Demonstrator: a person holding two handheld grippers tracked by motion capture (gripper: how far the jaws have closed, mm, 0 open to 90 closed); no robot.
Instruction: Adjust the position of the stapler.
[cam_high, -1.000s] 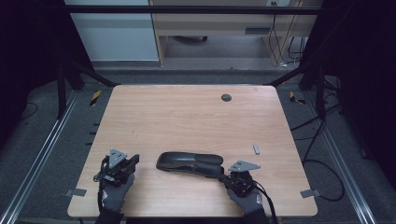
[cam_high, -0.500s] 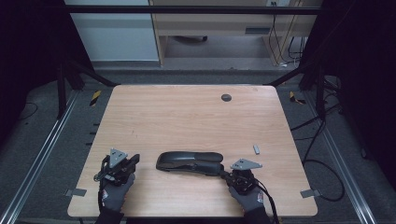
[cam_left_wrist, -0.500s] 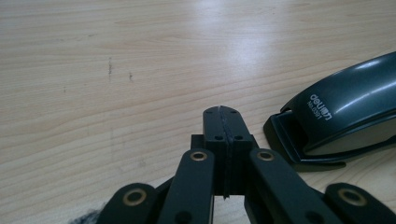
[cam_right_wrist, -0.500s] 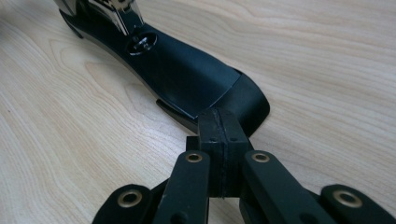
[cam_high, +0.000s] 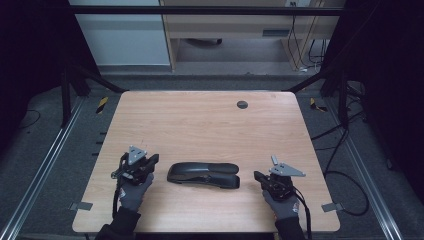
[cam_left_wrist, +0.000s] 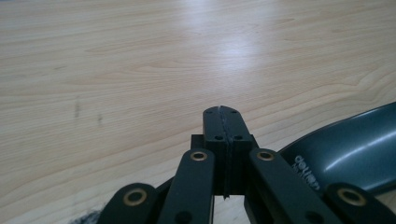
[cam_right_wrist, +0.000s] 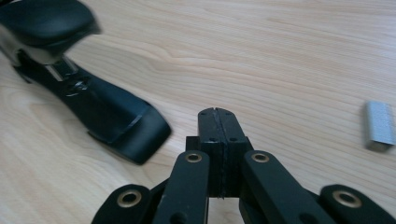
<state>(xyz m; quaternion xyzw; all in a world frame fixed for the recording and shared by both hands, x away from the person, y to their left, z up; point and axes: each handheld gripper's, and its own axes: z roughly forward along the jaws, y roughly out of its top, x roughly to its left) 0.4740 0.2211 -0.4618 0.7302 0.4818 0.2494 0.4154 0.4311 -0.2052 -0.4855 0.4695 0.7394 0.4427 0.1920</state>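
Observation:
A black stapler (cam_high: 202, 175) lies on its side-to-side length near the front of the wooden table (cam_high: 200, 125). My left gripper (cam_high: 153, 160) sits just left of it, jaws shut and empty, tips apart from the stapler's end. In the left gripper view the shut jaws (cam_left_wrist: 222, 113) point over bare wood, with the stapler (cam_left_wrist: 348, 149) at the right. My right gripper (cam_high: 258, 176) rests to the right of the stapler, also shut and empty. In the right gripper view its jaws (cam_right_wrist: 217, 114) point past the stapler's end (cam_right_wrist: 100, 105).
A small grey strip of staples (cam_right_wrist: 379, 126) lies on the wood to the right of my right gripper. A dark round hole (cam_high: 242, 104) sits near the table's far edge. Metal rails and cables run beside the table.
My right gripper has moved right, away from the stapler's end. My left gripper has moved forward and a little toward the stapler. The stapler has stayed put.

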